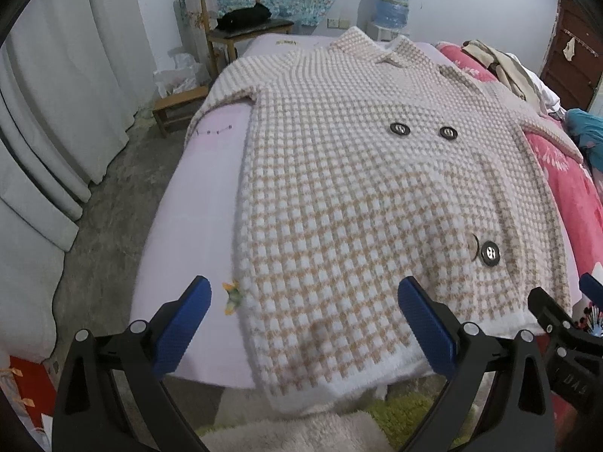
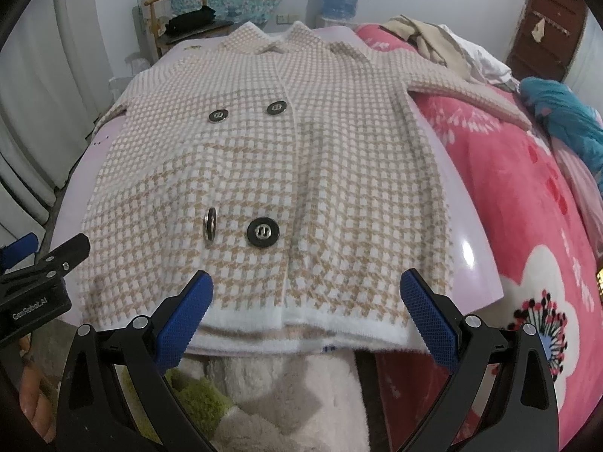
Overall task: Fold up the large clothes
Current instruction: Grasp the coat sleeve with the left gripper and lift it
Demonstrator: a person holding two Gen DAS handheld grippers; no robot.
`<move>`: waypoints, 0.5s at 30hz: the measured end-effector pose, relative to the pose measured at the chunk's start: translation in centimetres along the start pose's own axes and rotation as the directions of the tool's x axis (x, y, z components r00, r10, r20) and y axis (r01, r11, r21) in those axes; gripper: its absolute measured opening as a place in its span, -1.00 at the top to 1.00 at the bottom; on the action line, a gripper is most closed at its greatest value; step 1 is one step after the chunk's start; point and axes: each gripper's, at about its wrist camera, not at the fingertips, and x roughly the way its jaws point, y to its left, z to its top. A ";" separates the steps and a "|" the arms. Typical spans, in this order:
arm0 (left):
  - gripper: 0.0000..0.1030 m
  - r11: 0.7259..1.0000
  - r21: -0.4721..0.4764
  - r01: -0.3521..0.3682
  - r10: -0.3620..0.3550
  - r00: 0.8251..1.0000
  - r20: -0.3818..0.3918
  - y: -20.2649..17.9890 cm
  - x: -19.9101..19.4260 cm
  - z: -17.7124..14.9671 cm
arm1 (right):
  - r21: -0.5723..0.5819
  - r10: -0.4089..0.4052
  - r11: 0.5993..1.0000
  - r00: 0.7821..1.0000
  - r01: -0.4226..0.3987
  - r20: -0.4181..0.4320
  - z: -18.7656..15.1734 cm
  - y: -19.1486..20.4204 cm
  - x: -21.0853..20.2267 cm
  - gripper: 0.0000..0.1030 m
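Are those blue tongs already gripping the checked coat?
No. Both the left tongs and right tongs stand open above the coat, pinching nothing.

Dim, flat indoor light, soft shadows only. Glare streak on lilac sheet. Fisheye bends edges, black corner vignette; slight blur.

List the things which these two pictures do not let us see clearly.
- Coat left sleeve end: left wrist view, drops over the bed edge.
- Hem's underside: right wrist view, hangs past the edge.
- Black item on chair: too small to identify.
- Right tongs: left wrist view, cut off by the frame edge.
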 end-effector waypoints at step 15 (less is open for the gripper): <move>-0.89 0.998 0.009 -0.060 0.060 0.998 0.026 3.2 4.2 6.0 | -0.089 0.073 0.994 0.993 -0.065 0.098 5.9 1.6 1.2 -0.85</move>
